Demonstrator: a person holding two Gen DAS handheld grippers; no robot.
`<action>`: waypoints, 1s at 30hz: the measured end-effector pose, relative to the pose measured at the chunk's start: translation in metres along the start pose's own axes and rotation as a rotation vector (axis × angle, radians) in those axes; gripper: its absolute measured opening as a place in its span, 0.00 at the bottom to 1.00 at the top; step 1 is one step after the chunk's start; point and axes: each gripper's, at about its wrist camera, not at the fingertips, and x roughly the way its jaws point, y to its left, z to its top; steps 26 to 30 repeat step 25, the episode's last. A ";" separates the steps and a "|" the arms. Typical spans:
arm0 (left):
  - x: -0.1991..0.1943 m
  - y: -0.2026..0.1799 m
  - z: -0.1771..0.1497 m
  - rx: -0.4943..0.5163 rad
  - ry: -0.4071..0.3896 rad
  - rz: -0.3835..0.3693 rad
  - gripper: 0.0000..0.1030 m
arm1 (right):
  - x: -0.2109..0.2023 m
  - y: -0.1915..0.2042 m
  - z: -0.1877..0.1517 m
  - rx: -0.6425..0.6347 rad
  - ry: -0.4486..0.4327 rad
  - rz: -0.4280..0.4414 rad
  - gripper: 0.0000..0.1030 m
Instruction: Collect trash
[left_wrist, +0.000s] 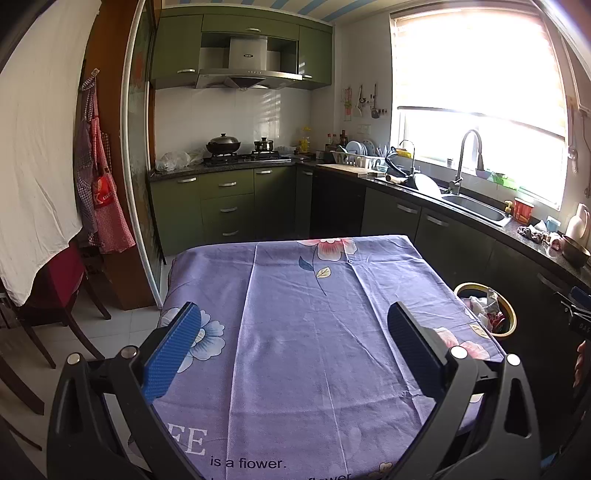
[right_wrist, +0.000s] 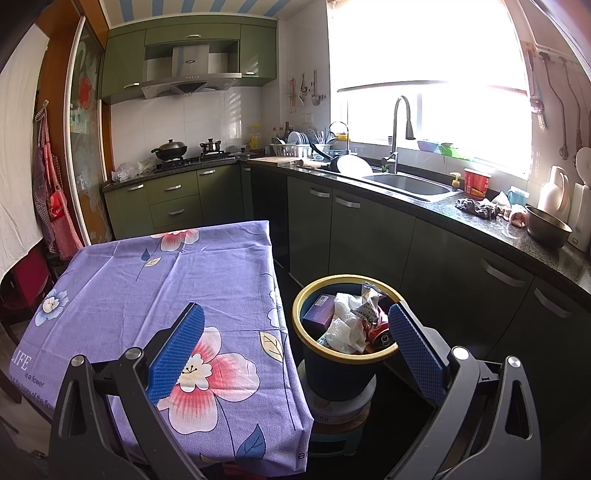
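Kitchen scene w/ a table under a purple floral tablecloth (left_wrist: 295, 332) in the middle. Left gripper (left_wrist: 295, 343) hovers above the cloth, blue-padded jaws wide apart, nothing between them. Right gripper (right_wrist: 295, 343) hangs over the table's right edge, jaws also spread wide and empty; its right pad sits just in front of the trash bin's rim.

The trash bin (right_wrist: 341, 373) is dark blue w/ a yellow rim, standing just beside the table on the right, between table and the dark lower cabinets. It rests on a round white tub (right_wrist: 341, 404), which sits on something lower I can't make out. Inside the bin: crumpled white paper (right_wrist: 345, 330), a purple box (right_wrist: 319, 314), a red drink can (right_wrist: 378, 330) and a crinkled printed wrapper (right_wrist: 369, 302). In the left view only the bin's rim and some contents peek past the table corner.

Behind: green cabinets, a stove w/ a black wok (left_wrist: 222, 144), a sink (right_wrist: 410, 184) under a bright window.
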 end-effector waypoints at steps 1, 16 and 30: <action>0.000 0.000 0.000 0.000 0.000 -0.001 0.94 | 0.001 0.000 0.000 -0.001 0.000 0.000 0.95; 0.004 -0.005 0.004 0.033 -0.017 0.009 0.93 | 0.003 0.000 -0.002 -0.002 0.007 0.002 0.95; 0.017 -0.001 0.003 0.019 0.047 0.006 0.93 | 0.006 -0.001 -0.004 -0.005 0.011 0.003 0.95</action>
